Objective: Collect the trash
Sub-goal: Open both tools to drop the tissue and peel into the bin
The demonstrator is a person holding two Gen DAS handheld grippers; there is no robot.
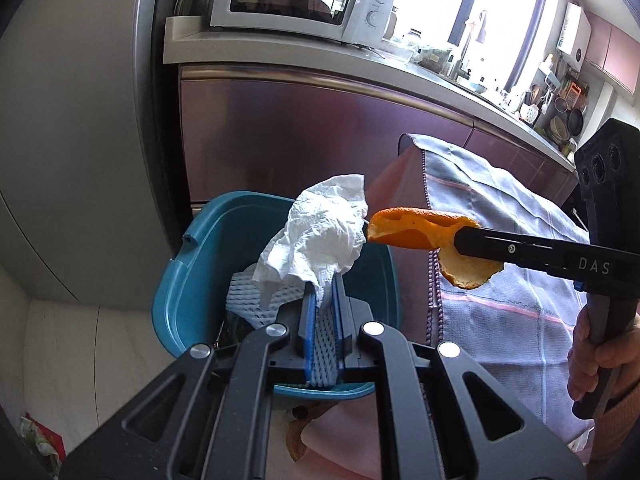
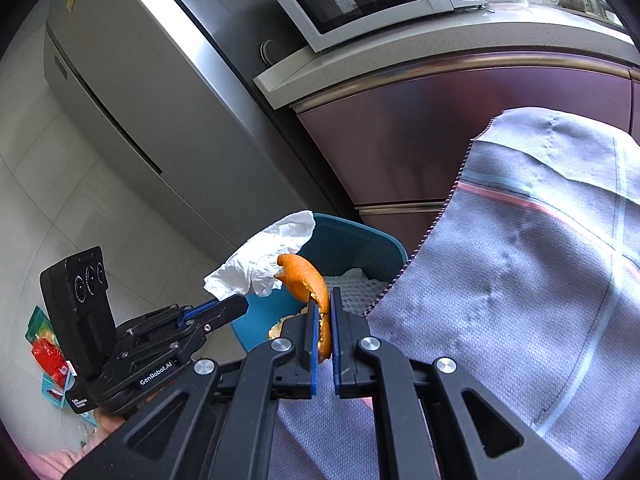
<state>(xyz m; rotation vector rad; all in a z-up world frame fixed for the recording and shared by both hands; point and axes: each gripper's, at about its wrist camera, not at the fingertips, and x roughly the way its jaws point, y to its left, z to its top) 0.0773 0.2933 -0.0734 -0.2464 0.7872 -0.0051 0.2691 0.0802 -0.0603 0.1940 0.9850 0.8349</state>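
Left wrist view: tissue (image 1: pixel 320 232) pinched in left tongs (image 1: pixel 322 304), orange peel (image 1: pixel 424 236) clamped in right tongs (image 2: pixel 325 312), both above teal bin (image 1: pixel 188 280). Centre each over opening before you release; avoid cloth (image 1: pixel 500 240) beside rim.

Daylight blows out the window (image 1: pixel 480 8) at upper right of the left wrist view, while fisheye bending curves the edges and dark vignettes fill the corners.
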